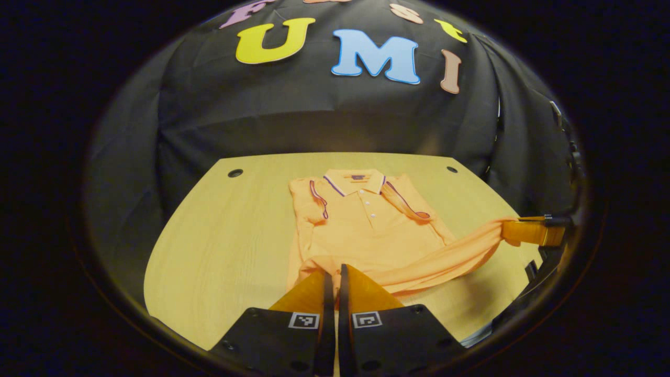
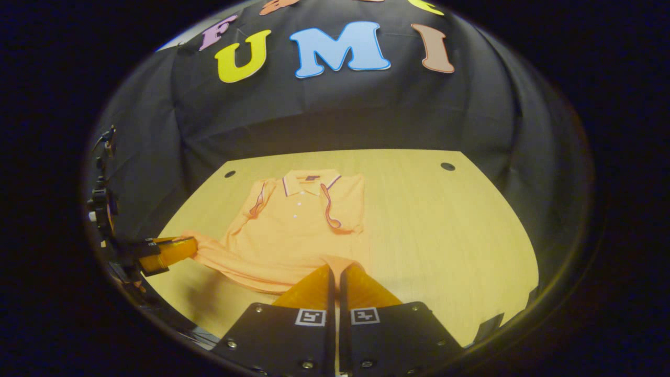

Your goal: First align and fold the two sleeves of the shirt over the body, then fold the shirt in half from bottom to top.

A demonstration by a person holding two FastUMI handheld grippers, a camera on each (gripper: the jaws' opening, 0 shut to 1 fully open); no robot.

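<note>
Both grippers are closed down on the hem of the orange polo shirt (image 1: 366,230), one at each bottom corner. At the bottom of the left gripper view, the left gripper (image 1: 335,275) has its two fingers drawn together to a thin slit with the fabric's near edge bunched between them; across the table (image 1: 220,251), at the right edge of that view, the right gripper (image 1: 531,232) pinches the other corner and holds it lifted, so the hem stretches toward it in a sagging band clear of the wood. The right gripper view shows the same from the other side: its own fingers (image 2: 314,288) narrow on the cloth, and the left gripper far off at the left edge.

On the pale wooden table the shirt lies collar (image 1: 355,181) away from the grippers, near the far edge. Both sleeves are folded in over the chest, their trimmed cuffs (image 1: 319,201) either side of the button placket.

The hands holding the grippers are cut off by the rim. How much cloth sits inside each pinch is hidden by the fingers.
</note>
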